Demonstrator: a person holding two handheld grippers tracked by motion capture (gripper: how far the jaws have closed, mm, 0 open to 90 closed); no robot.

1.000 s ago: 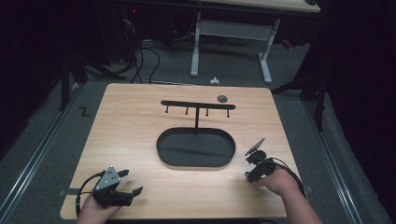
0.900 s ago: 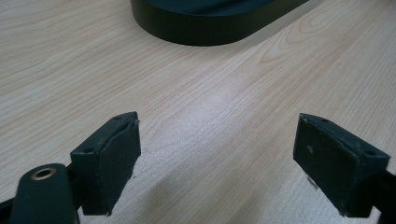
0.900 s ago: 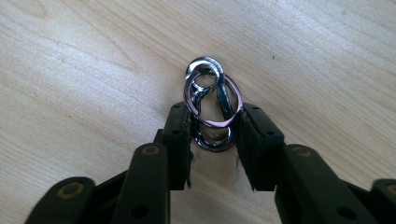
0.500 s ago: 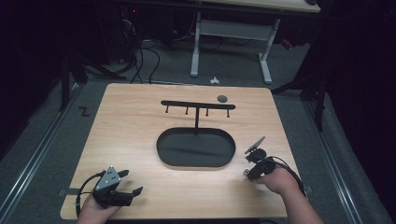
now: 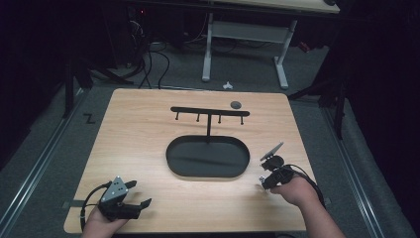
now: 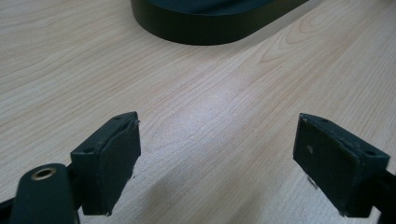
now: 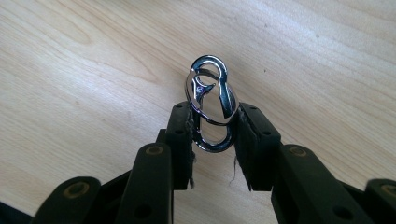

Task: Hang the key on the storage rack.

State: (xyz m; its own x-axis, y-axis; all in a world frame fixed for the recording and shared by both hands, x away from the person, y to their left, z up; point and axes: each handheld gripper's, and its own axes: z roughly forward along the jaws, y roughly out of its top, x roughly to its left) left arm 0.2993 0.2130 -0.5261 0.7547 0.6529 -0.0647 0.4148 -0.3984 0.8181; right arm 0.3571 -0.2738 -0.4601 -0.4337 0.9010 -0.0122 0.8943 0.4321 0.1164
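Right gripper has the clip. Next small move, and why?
Probably lift the right gripper and carry the metal clip toward the hook rack. Its jaws are shut on the clip just above bare table, the rack's pegs hang free, and the left gripper sits open and idle.

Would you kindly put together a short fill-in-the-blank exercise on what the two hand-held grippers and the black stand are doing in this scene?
1. The right hand-held gripper is shut on a metal ____.
2. The left hand-held gripper has its jaws ____, with nothing between them.
3. The black stand carries ____ small hooks under its crossbar.
4. The stand's post rises from an ____ black base on the wooden table.

Missing words: clip; open; four; oval
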